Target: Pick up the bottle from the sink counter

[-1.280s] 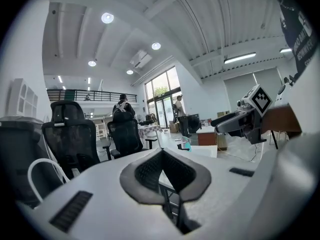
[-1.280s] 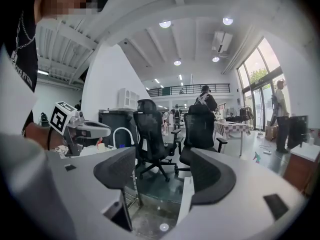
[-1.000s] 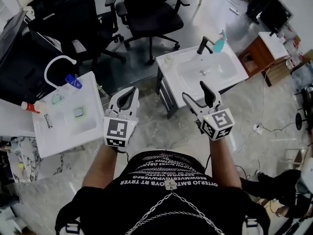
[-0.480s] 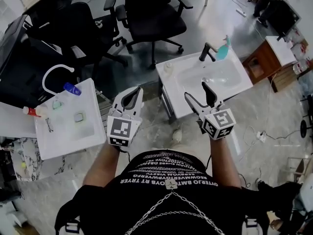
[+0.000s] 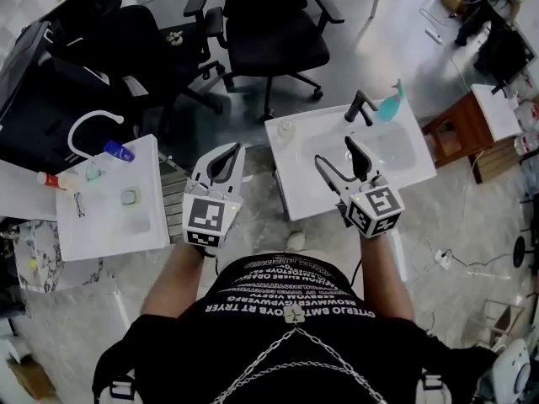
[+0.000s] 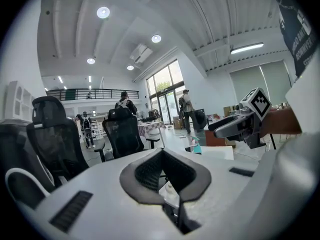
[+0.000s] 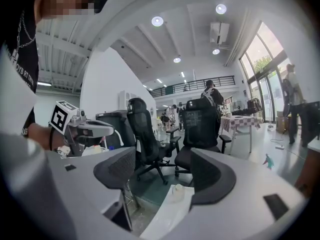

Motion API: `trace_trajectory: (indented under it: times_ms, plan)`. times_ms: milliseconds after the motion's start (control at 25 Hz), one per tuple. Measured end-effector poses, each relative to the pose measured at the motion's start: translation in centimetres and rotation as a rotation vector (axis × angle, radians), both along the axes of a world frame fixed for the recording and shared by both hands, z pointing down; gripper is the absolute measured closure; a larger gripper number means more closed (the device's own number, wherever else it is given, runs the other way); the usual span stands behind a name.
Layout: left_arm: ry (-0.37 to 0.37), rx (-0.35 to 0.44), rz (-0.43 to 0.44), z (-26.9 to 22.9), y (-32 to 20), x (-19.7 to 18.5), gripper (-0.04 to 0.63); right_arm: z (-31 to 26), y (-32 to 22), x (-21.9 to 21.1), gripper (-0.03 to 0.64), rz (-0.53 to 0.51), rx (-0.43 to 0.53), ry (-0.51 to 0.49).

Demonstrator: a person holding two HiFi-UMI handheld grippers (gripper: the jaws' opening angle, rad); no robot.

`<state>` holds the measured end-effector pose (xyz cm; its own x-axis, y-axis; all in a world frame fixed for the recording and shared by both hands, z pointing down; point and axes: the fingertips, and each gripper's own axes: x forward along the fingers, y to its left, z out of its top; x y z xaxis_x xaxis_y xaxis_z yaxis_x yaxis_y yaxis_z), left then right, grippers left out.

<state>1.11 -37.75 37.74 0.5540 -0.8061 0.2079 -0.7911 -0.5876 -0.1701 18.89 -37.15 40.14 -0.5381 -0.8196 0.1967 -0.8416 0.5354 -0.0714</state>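
A small pale bottle (image 5: 285, 130) stands on the near left corner of the white sink counter (image 5: 295, 188) straight ahead. It also shows between the jaws in the right gripper view as the bottle (image 7: 176, 193), and low in the left gripper view as the bottle (image 6: 169, 188). My right gripper (image 5: 333, 150) hangs over the counter's front, to the right of the bottle, open and empty, with its pads apart (image 7: 162, 156). My left gripper (image 5: 234, 148) is off the counter's left edge, shut on nothing, tips touching (image 6: 161, 154).
The sink has a black faucet (image 5: 360, 106) with a teal item (image 5: 389, 106) beside it. A second white sink unit (image 5: 109, 225) at left holds a blue bottle (image 5: 118, 151) and a red-capped bottle (image 5: 50, 180). Black office chairs (image 5: 269, 32) stand behind; a wooden cabinet (image 5: 455, 137) is at right.
The person has stepped closer, so the sink counter now lies right under the right gripper. Both grippers kept their jaw states.
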Motion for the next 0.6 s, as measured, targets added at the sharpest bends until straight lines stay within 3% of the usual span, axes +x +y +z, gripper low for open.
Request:
trace_trajectory:
  times_ms: [360, 600]
  plan:
    - [0.013, 0.011, -0.117, -0.1, -2.6, 3.2, 0.591, 2.7, -4.3, 4.1, 0.295, -0.101, -0.042, 0.013]
    - [-0.028, -0.026, -0.159, 1.6, -2.8, 3.4, 0.591, 6.8, -6.5, 4.3, 0.295, -0.169, -0.055, 0.039]
